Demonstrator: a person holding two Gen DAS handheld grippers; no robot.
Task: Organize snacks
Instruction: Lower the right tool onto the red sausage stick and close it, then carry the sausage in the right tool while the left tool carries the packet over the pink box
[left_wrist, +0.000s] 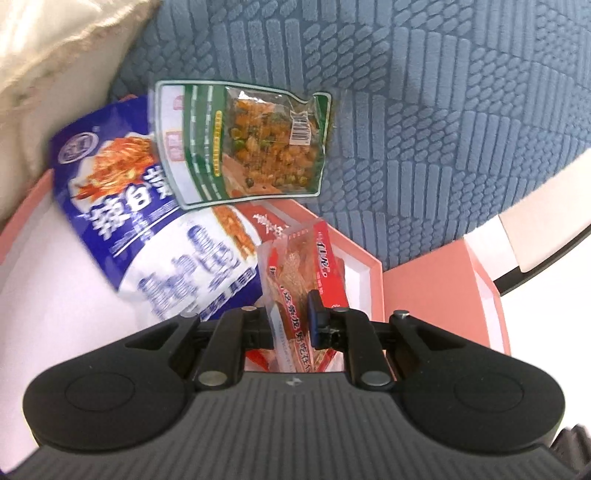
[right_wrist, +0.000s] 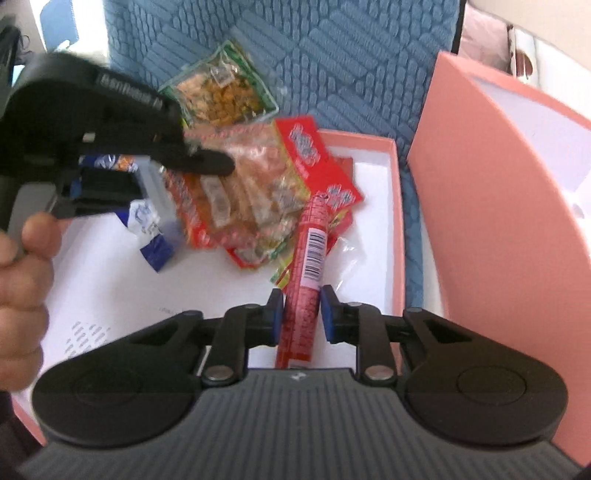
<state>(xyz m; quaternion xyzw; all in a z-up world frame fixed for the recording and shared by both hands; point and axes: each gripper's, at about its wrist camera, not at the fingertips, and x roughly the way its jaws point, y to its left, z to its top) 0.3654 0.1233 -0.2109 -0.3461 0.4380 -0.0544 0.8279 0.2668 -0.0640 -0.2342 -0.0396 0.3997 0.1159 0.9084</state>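
Snacks sit mostly inside the pink box (right_wrist: 395, 206), whose white floor runs from near left to far right, with its lid (right_wrist: 491, 206) standing open at the right. Furthest left in the right wrist view, the left gripper (right_wrist: 207, 162), held by a hand (right_wrist: 22, 295), is pinched shut on a red-and-clear packet (left_wrist: 295, 295), which hangs between its pads with its long axis running away from the camera; beneath it lies the blue-and-white bag (left_wrist: 162, 229). Beyond both, the green pouch (left_wrist: 255, 144) rests on the blue cushion (left_wrist: 461, 122), just over the far rim of the box, so it looks like the one snack not yet inside. Further right, the right gripper (right_wrist: 302, 317) has the red stick (right_wrist: 308, 266) between its blue pads, and the pads appear to press its sides. The stick's long axis points straight out along the fingers, toward the red packets (right_wrist: 328, 173) piled in the middle. By my reading the left gripper is nearer the green pouch, which lies ahead of it and slightly left.
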